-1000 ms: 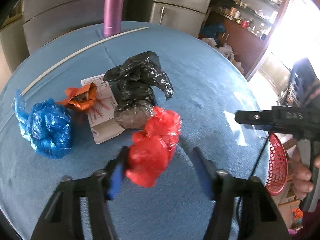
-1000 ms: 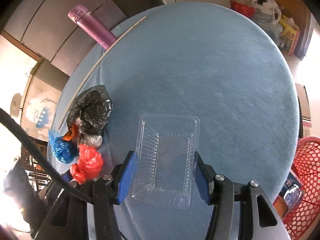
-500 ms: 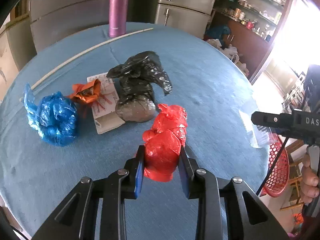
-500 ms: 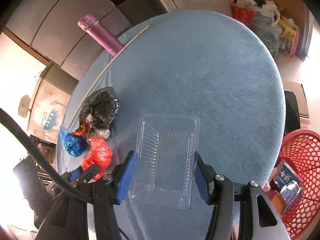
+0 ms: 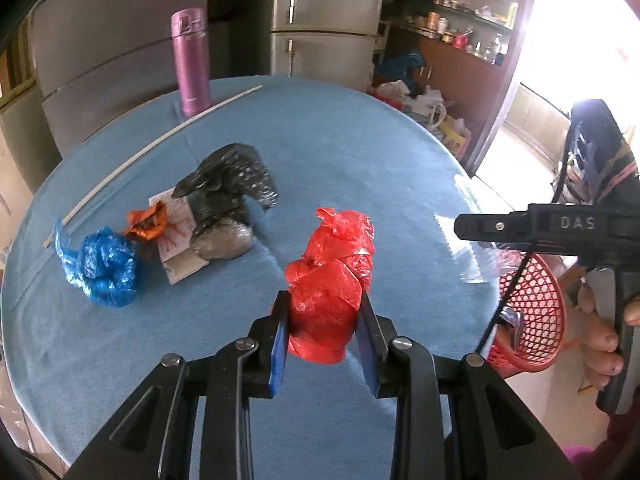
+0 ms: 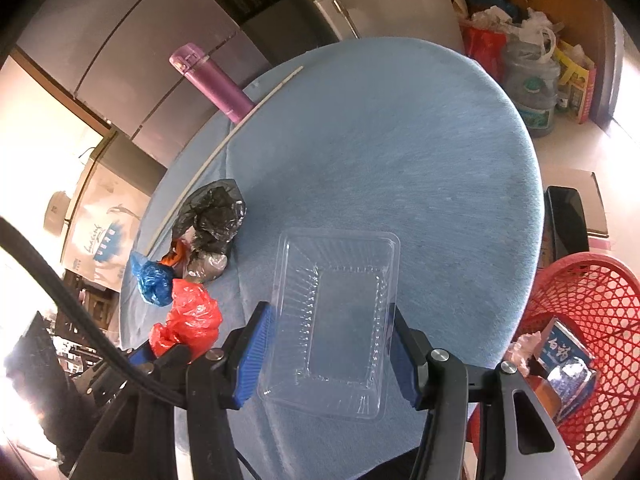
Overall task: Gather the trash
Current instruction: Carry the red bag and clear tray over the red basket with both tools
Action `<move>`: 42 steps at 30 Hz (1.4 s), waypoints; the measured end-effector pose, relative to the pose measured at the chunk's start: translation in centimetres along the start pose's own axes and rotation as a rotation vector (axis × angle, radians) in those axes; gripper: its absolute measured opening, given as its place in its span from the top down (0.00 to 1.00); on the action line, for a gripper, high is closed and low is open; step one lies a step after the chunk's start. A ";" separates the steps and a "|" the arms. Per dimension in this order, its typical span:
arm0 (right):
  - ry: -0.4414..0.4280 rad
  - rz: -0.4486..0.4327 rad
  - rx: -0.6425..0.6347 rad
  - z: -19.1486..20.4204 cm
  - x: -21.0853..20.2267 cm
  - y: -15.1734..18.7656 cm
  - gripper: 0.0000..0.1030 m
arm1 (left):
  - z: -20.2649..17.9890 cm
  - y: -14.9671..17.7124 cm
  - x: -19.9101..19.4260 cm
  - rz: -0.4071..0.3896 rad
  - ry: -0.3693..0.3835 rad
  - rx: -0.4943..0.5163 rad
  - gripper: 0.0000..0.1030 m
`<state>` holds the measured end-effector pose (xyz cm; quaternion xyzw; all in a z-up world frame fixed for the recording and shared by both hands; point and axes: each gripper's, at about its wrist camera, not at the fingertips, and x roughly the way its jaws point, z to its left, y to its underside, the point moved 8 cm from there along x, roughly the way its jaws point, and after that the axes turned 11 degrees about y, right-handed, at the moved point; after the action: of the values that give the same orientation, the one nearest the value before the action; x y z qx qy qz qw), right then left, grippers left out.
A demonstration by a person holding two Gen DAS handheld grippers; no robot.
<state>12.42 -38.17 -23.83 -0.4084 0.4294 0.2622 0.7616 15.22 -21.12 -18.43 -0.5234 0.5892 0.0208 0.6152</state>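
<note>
Blue counter (image 6: 400,140) w/ red basket (image 6: 592,320) just off its edge; right tongs (image 6: 326,346) pinch clear plastic tray (image 6: 336,320) above counter; left tongs (image 5: 324,340) squeeze red bag (image 5: 330,280), lifted off counter; black bag (image 5: 228,188), blue bag (image 5: 100,268) on counter.

Four crumpled plastic bags: red (image 5: 330,280), blue (image 5: 102,268), orange (image 5: 146,222), black (image 5: 230,190); one clear plastic tray (image 6: 334,320); one red mesh basket (image 6: 592,344).

We angle both grippers downward: our left gripper (image 5: 323,334) clamped tight, our right gripper (image 6: 326,354) gripping at half width.
</note>
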 end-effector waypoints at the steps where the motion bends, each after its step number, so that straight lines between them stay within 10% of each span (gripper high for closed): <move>1: 0.003 -0.006 -0.001 -0.2 -0.2 0.0 0.43 | -0.3 -0.3 0.1 -0.002 0.005 0.004 0.69; 42: 0.063 -0.111 0.123 -10.3 -4.8 1.1 0.43 | -14.1 -2.7 4.1 0.057 0.227 0.254 0.69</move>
<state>4.69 -46.49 -23.17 -0.3922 0.4451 0.1800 0.7847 8.27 -34.22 -16.40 -0.4236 0.6672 -0.0957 0.6051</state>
